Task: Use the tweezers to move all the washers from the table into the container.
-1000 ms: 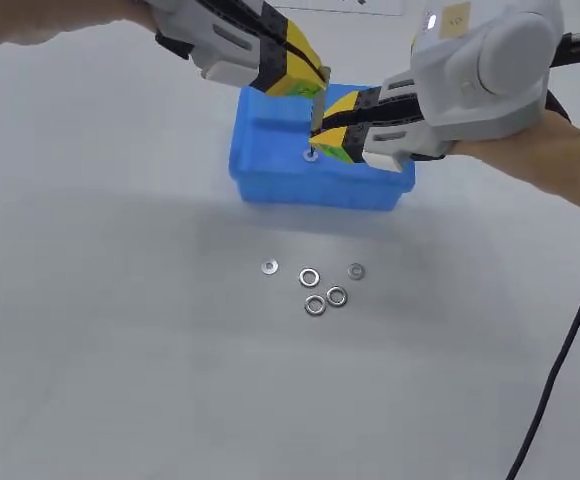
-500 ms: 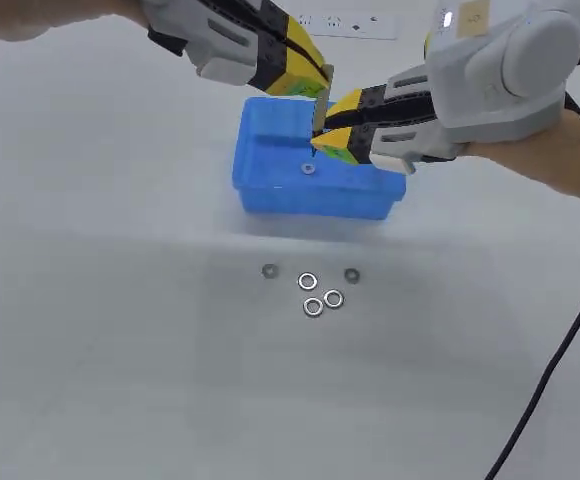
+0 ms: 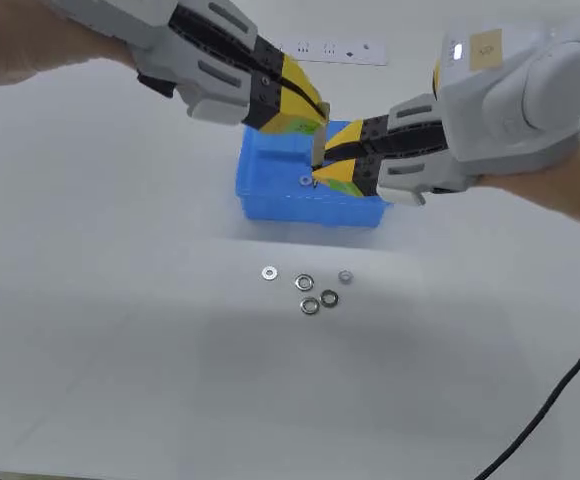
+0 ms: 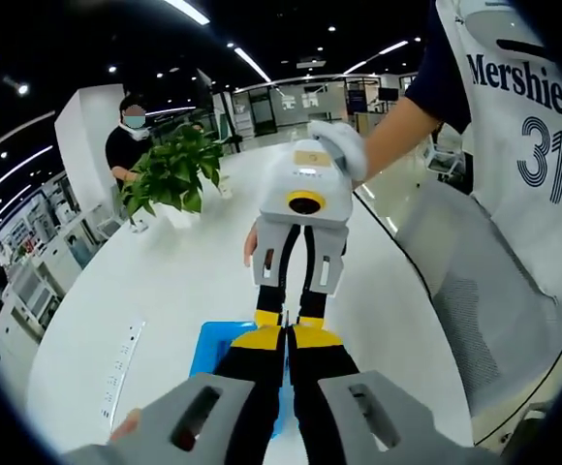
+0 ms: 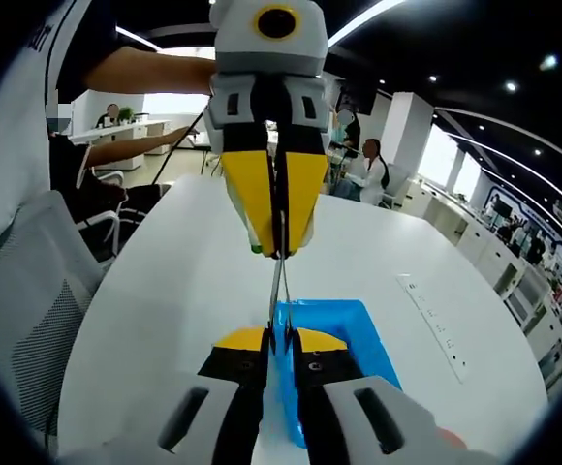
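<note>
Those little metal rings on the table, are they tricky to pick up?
Probably. The washers lie flat and look thin, so they likely slide rather than roll when nudged. Shiny metal may slip from the tweezers.

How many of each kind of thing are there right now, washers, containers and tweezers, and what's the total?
Container: 1
Tweezers: 1
Washers on the table: 5
Washer inside the container: 1
Total: 8
</note>
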The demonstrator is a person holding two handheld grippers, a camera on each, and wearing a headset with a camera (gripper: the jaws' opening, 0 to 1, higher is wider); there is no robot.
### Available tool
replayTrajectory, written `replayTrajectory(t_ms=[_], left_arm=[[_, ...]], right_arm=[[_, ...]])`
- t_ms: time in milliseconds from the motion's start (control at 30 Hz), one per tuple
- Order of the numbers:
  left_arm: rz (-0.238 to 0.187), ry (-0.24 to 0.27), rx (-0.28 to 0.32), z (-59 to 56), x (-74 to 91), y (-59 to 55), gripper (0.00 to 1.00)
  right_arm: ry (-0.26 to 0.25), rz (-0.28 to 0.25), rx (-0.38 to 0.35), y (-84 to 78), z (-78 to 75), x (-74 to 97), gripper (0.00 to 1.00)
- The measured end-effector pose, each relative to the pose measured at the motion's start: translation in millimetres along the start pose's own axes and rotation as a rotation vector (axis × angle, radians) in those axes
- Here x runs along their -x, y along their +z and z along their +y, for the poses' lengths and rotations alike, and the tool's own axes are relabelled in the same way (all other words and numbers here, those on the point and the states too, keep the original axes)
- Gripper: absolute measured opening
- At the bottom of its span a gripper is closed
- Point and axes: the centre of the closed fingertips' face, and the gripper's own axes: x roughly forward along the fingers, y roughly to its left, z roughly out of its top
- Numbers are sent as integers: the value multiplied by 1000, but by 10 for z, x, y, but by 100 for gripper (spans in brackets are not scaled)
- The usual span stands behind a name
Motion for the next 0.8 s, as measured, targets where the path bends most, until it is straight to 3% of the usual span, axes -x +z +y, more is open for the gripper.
replayTrajectory(t_ms=[133,333,467,800], left_arm=[[-13,-12,11,-138,-30,14,5],[-23,-27,47,-284,-93,-60,5],[-35,-34,88,-358,-130,-108,5],[-53,-40,115,-512,-245,-242,5]], right_arm=[[12,-8,-9,-4,160,27,11],[43,0,-16,-78,395,44,11],[54,2,-30,-136,511,43,11],[73,14,-64,-280,696,13,11]])
